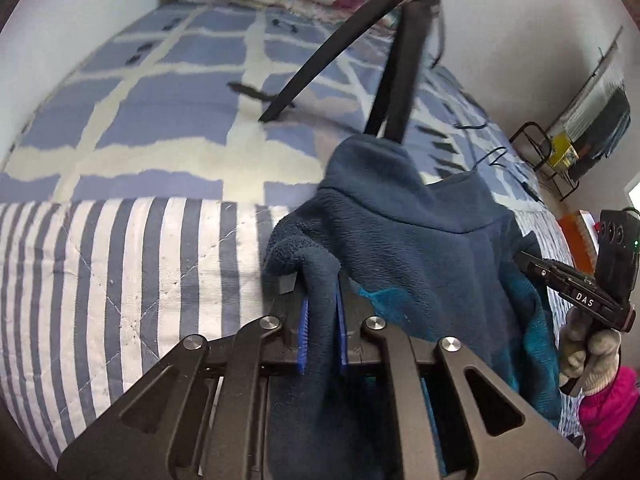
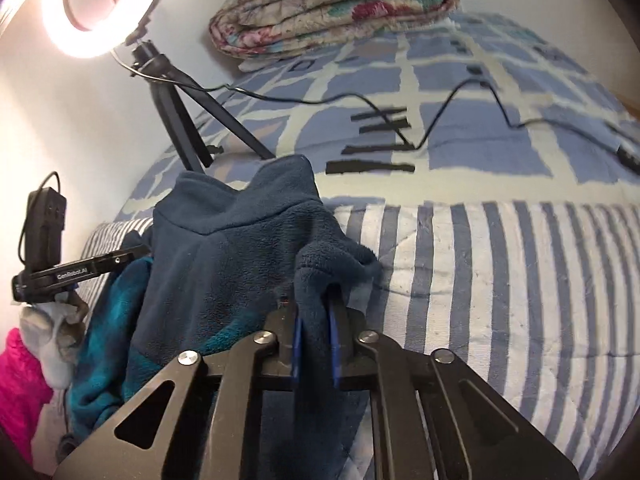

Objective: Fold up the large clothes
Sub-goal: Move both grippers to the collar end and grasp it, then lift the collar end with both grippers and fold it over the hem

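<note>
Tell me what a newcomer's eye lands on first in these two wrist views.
The dark blue fleece garment dominates: it hangs in the middle of both views, each upper corner pinched in a claw, the left claw and the right claw both shut on the fabric. Behind it spreads the striped and blue-checked bedding. A glowing ring light on a black tripod stands on the bed at the upper left of the right wrist view.

Bed (image 2: pixel 500 280): fleece (image 2: pixel 224 256) on the near part, one edge in each gripper, left (image 1: pixel 322 316) and right (image 2: pixel 316 320). Tripod (image 2: pixel 188 128) behind the fleece. Folded quilt (image 2: pixel 336 8) at the far end. Cable (image 2: pixel 460 120) across the far bedding.
</note>
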`<state>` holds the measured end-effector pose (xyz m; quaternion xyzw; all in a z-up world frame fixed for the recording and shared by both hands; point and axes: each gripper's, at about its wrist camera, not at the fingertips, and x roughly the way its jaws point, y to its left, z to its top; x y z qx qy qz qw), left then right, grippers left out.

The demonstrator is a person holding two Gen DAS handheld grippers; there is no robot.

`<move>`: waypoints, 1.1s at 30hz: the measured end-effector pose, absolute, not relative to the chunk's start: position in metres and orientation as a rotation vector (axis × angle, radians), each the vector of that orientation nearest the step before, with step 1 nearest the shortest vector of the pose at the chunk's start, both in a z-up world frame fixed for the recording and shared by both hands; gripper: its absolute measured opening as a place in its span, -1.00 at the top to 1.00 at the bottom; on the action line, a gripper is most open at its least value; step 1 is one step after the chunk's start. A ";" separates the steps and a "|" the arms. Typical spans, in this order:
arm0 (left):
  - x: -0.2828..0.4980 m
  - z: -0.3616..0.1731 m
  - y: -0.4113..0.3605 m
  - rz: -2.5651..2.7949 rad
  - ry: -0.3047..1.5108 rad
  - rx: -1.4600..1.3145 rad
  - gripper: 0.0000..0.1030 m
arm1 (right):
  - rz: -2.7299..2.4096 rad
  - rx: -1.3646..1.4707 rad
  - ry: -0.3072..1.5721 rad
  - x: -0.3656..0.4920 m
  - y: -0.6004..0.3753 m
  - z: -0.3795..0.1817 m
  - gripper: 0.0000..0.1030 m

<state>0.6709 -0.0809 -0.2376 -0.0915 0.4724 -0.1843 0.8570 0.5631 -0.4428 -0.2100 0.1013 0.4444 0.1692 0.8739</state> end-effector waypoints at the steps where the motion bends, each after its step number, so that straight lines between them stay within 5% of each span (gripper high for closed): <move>1: 0.668 -0.234 -0.080 -0.391 0.981 -0.198 0.84 | 0.352 0.196 0.918 0.561 -0.441 -0.207 0.85; 33: 0.429 -0.102 -0.063 -0.507 0.786 -0.246 0.89 | 0.438 0.085 0.704 0.358 -0.433 -0.079 0.89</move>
